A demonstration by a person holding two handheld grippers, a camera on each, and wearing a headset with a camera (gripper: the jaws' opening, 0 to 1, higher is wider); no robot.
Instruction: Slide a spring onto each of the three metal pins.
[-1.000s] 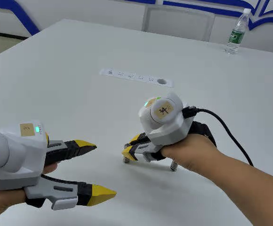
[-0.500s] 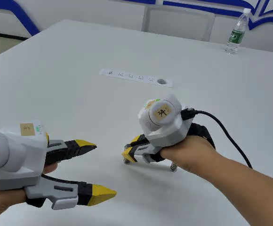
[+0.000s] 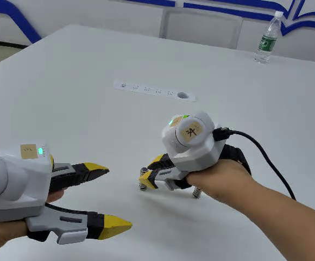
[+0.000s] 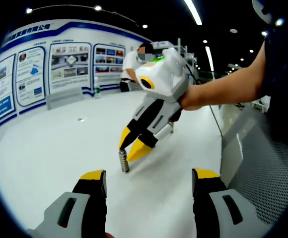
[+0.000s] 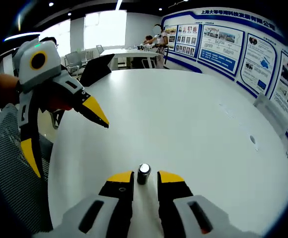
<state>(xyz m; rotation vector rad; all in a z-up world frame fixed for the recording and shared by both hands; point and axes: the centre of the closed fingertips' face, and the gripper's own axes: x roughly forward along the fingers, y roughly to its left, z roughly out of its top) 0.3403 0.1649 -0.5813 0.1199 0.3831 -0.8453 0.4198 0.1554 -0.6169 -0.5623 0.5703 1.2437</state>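
Spring (image 4: 123, 161) sits on pin (image 5: 143, 170) between right fingers (image 5: 120, 178), narrowly apart; left fingers (image 4: 92, 179) wide, empty. Next, probably: press it fully down.

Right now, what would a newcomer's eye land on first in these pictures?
The right gripper, mid-frame in the head view, angles down over a spring-wrapped pin, jaws narrowly parted about its top. The left gripper hovers wide open at lower left, pointing toward it. A water bottle stands far back on the right.

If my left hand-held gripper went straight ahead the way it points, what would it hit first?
Probably the right hand-held gripper, close above the spring standing on the table; depth is unclear.
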